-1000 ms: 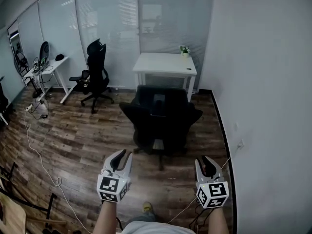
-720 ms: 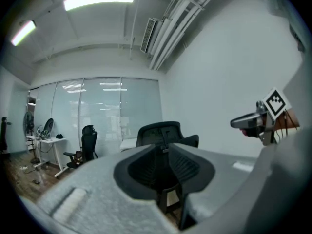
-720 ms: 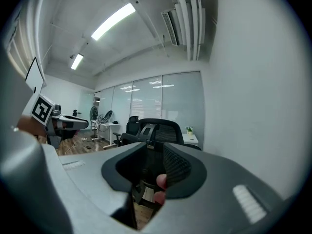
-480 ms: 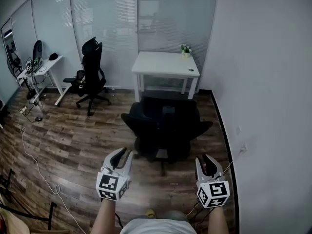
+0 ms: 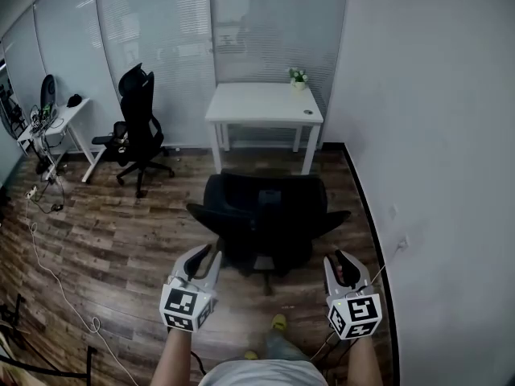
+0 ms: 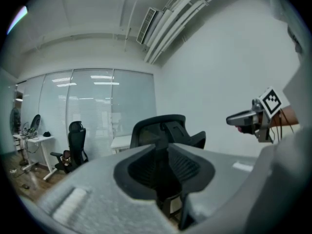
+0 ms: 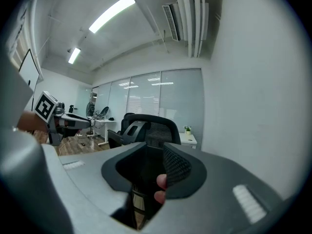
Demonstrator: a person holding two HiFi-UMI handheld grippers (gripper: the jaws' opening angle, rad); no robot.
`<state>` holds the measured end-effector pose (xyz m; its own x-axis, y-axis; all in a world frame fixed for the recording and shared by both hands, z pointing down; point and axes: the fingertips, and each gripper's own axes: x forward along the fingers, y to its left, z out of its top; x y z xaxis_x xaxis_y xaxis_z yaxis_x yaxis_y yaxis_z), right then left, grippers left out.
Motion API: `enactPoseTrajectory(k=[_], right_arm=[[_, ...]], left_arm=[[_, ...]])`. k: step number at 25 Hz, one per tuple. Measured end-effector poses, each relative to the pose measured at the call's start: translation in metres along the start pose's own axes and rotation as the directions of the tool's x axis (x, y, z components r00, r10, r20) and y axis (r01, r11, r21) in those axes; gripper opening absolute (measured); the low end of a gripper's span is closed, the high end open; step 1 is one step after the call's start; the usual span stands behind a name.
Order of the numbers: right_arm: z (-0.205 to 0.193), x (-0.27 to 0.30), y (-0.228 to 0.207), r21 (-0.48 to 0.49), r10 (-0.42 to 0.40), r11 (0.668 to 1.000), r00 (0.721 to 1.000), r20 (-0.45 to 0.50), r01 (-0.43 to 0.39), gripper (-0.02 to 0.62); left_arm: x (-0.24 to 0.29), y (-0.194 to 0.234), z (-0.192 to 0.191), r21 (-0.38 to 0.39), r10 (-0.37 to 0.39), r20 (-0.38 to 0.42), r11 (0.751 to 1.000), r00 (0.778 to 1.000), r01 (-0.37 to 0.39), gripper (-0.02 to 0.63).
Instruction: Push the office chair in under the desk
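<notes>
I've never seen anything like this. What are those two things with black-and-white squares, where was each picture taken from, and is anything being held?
No robot here: a person holds a two-fingered gripper in each hand. The head view comes from a camera on the person's head, looking down at the left gripper and the right gripper; the patterned cubes are part of them. The other two pictures come from cameras riding on each gripper, looking along its fingers. Both pairs of fingers stand a little apart and hold nothing. On the wooden floor ahead, a black office chair stands between the person and the white desk, not yet under it. A small plant sits on the desk, and a second chair stands by the glass wall at the left.
</notes>
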<state>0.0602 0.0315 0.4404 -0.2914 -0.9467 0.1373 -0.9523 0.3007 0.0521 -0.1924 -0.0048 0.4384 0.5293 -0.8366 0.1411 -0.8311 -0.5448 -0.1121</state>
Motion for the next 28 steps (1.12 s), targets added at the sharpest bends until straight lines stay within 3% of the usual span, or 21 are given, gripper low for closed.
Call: enactPoseTrajectory(k=[10,18,21,24,28], right_arm=[[0.005,0.091,-0.052,-0.032,0.097,0.995,0.995,-0.016,-0.097,0.087],[0.004,0.153,-0.081,-0.081,0.235,0.967,0.968,-0.086,-0.242,0.087],[0.004,0.168,-0.084,-0.125,0.301,0.940,0.945,-0.124,-0.316,0.087],[-0.002,0.178,-0.084,-0.201,0.354,0.900,0.917,-0.183,-0.388,0.088],[-0.026,0.175,-0.074,-0.346,0.401,0.796,0.862,-0.311,-0.496,0.088]], left_arm=[[0.095,0.022,0.004,0.041,0.000,-0.038,0.999,0.999,0.002,0.081],[0.158,0.031,-0.007,0.139,-0.062,-0.158,0.987,0.986,0.084,0.083],[0.174,0.028,-0.004,0.177,-0.105,-0.190,0.974,0.976,0.139,0.098],[0.186,0.022,-0.009,0.251,-0.144,-0.257,0.945,0.955,0.211,0.104],[0.187,0.011,-0.029,0.323,-0.181,-0.358,0.897,0.916,0.303,0.109]])
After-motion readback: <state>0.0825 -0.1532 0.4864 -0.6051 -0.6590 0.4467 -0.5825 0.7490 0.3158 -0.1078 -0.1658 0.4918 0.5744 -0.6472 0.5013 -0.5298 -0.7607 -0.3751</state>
